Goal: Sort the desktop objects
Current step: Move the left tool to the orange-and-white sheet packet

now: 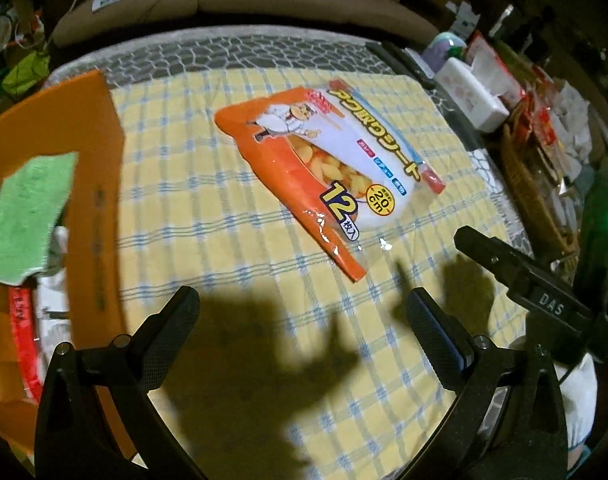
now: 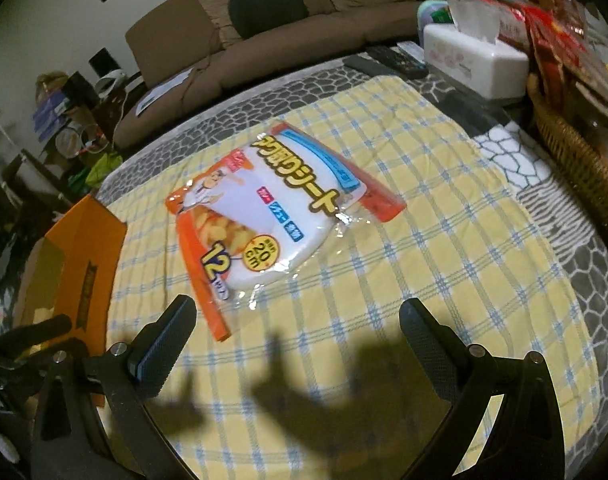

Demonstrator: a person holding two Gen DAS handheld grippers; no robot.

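An orange and white plastic packet (image 1: 328, 168) with Japanese print and "12" lies flat on the yellow checked cloth (image 1: 223, 216); it also shows in the right wrist view (image 2: 271, 216). My left gripper (image 1: 304, 312) is open and empty, held above the cloth short of the packet. My right gripper (image 2: 297, 320) is open and empty, just short of the packet's near edge; one of its fingers (image 1: 504, 260) shows at the right of the left wrist view. An orange box (image 1: 79, 152) stands at the left, with a green sponge-like sheet (image 1: 31, 212) in it.
A white tissue box (image 2: 476, 60), remote controls (image 2: 388, 60) and a wicker basket (image 2: 576, 160) full of packets stand at the right. A brown sofa (image 2: 283, 36) runs behind the table. The orange box (image 2: 83, 256) borders the cloth on the left.
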